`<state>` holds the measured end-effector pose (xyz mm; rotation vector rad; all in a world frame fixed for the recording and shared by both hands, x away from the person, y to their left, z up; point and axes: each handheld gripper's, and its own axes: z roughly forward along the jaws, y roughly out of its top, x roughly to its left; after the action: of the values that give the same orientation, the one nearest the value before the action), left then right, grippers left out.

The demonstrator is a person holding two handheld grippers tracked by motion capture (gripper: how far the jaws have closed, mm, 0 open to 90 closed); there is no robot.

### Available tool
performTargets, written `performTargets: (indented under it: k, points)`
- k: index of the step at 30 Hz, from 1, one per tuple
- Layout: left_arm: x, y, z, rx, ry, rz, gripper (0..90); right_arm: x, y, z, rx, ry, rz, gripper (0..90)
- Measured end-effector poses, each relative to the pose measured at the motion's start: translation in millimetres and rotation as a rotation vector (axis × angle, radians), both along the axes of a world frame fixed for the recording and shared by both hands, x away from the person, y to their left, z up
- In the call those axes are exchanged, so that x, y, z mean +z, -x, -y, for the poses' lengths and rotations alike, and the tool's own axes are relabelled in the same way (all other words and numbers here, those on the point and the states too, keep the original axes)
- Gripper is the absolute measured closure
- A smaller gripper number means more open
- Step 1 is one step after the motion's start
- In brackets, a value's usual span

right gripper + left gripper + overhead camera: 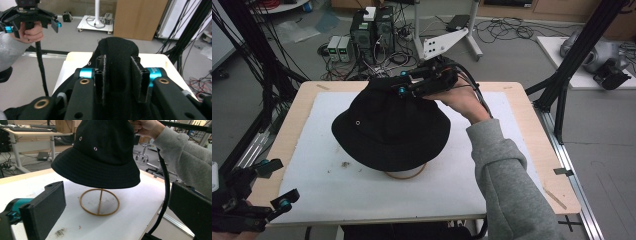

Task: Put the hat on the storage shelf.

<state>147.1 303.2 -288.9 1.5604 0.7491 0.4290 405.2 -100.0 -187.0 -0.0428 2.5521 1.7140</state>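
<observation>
black bucket hat over wire stand, mid-table. right gripper clamped on crown fold. left gripper jaws apart, at near-left corner. likely soft, light, floppy; best taken by crown or brim.

A black bucket hat with small metal eyelets sits atop a thin brass-coloured wire stand, whose ring base rests on the white table mat; the hat's crown is pinched into a raised fold
</observation>
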Motion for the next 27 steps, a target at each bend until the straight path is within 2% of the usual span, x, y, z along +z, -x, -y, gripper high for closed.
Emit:
performTargets:
  k: [3,8,12,17,27]
  points:
    - [-0.1,0.0,-0.1,0.001,0.003,-0.001,1.7,1.0,0.0,2.2,-0.021,-0.017,-0.005,55.6]
    - [-0.2,-0.2,0.4,-0.002,0.000,-0.003,1.8,0.7,-1.8,5.0,-0.054,-0.049,-0.026,31.0]
    - [-0.8,-1.0,0.9,-0.003,-0.002,-0.004,1.8,-1.1,-1.9,5.6,-0.049,-0.084,-0.059,12.5]
    - [-0.8,-1.2,0.8,-0.002,0.001,-0.005,1.8,-1.1,-2.7,7.2,-0.056,-0.112,-0.093,10.5]
    - [-0.2,-4.0,0.2,-0.007,0.002,-0.001,1.8,-1.9,-0.4,11.0,-0.065,-0.084,-0.064,10.5]
